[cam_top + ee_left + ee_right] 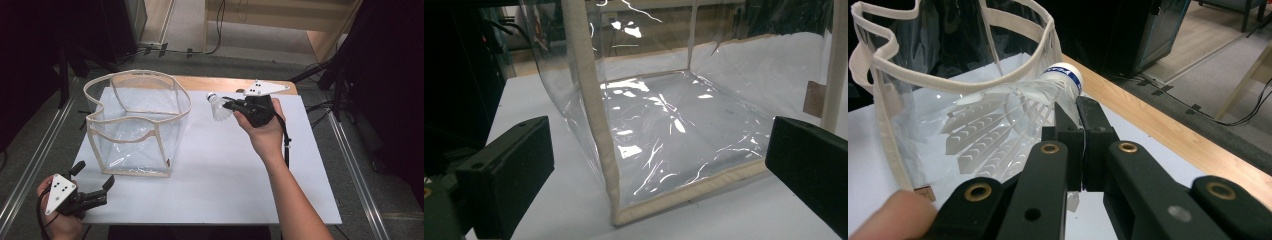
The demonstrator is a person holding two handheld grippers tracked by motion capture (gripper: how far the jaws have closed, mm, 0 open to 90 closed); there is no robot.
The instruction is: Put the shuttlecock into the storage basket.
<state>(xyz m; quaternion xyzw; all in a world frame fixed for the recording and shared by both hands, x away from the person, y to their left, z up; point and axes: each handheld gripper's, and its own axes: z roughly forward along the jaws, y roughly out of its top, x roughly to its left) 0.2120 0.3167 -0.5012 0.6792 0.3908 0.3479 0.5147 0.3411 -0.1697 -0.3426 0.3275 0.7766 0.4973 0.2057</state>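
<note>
Shuttlecock, white feathered w/ blue-banded cork [218, 107], sits upper centre of high view, clamped in right gripper [231, 106] above white surface [225, 175], likely carried toward clear plastic cream-trimmed bin [135, 125] at left. Left gripper [92, 177], lower left, jaws apart, probably waiting to steady bin.

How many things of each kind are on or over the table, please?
Shuttlecock: 1, held in the right tool
Clear bag: 1
White board: 1
Tools: 2, counting the left tool, which is open
Total: 5
</note>
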